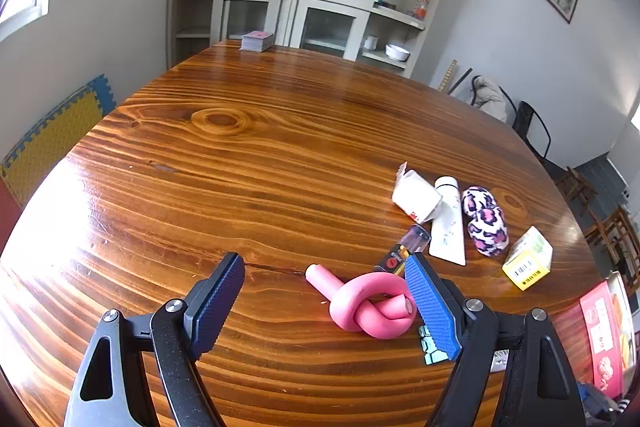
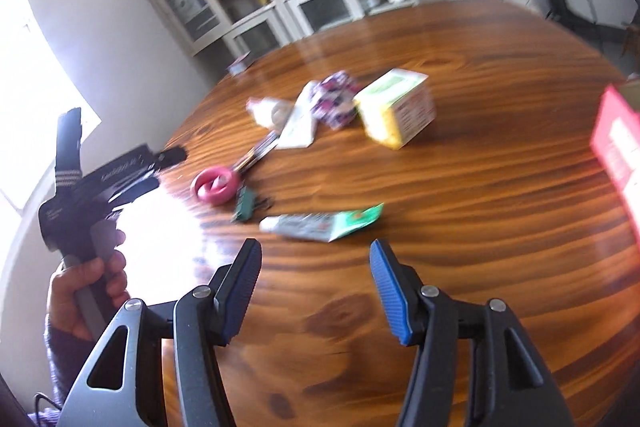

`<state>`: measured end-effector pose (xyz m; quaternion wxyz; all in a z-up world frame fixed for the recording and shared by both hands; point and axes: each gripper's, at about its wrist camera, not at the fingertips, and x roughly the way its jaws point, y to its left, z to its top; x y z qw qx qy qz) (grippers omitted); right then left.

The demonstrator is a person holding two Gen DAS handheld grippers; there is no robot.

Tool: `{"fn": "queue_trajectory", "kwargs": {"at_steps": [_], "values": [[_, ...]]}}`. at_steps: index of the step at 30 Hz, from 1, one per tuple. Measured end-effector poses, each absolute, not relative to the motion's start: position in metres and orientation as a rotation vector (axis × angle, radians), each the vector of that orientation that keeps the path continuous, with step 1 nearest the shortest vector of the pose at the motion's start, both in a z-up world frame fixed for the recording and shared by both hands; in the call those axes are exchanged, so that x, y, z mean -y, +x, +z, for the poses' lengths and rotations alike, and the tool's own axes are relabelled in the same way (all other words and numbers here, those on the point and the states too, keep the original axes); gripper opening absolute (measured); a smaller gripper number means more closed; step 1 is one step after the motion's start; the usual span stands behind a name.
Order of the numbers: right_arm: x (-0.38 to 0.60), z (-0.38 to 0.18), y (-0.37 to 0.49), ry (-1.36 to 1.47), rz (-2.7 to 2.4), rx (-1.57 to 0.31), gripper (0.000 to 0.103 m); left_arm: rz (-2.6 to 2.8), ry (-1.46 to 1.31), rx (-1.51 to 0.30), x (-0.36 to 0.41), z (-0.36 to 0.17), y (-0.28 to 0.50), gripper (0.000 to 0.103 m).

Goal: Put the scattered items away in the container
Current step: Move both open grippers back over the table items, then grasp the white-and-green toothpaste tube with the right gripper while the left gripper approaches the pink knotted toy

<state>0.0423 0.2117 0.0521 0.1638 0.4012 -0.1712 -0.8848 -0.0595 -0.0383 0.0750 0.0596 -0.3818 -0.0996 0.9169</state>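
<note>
Our biggest worry is crowding: the scattered items lie bunched together on the wooden table (image 1: 248, 147), so a grab at one may shove or drag its neighbours. In the left wrist view the pink knotted foam tube (image 1: 370, 303) sits at lower centre-right, touching or just beside the inner face of the right-hand pad, and not centred between the pads; closing from here would likely nudge it sideways instead of catching it. A small green clip (image 1: 434, 347) lies half hidden behind that same pad and could get pinched by accident. The right wrist view is smeared, so we judge that aiming at the green-ended tube (image 2: 324, 225), lying flat just above the fingers at centre frame, would be unsure, and a flat tube can slip out of a shallow pinch. The container seems to be the red box (image 2: 618, 143) at the right edge, only partly in view, so a carry could clip its wall. The left gripper (image 1: 324, 303) tilts down toward the tabletop with its fingers spread wide and nothing between them pressed. The right gripper (image 2: 316, 291) also angles down, fingers apart over bare wood, empty. In the right view's lower left a hand (image 2: 86, 291) grasps the left gripper's handle.
</note>
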Motion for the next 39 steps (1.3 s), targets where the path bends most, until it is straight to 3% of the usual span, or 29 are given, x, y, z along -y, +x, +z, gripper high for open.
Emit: {"fn": "queue_trajectory", "kwargs": {"at_steps": [14, 23, 28, 31, 39], "values": [[-0.174, 0.040, -0.020, 1.269, -2.526, 0.364, 0.061, 2.789, -1.163, 0.379, 0.062, 0.080, -0.054, 0.084], [-0.147, 0.038, -0.019, 1.275, -2.601, 0.068, 0.061, 2.786, -1.165, 0.357, 0.061, 0.079, -0.053, 0.084], [-0.141, 0.036, -0.009, 1.267, -2.651, -0.108, 0.035, 2.766, -1.200, 0.276, 0.047, 0.071, -0.055, 0.084], [-0.145, 0.037, -0.008, 1.259, -2.645, -0.091, 0.023, 2.743, -1.223, 0.228, 0.035, 0.065, -0.056, 0.084], [-0.153, 0.036, -0.011, 1.259, -2.635, -0.007, 0.022, 2.679, -1.286, 0.125, 0.003, 0.049, -0.062, 0.084]]}}
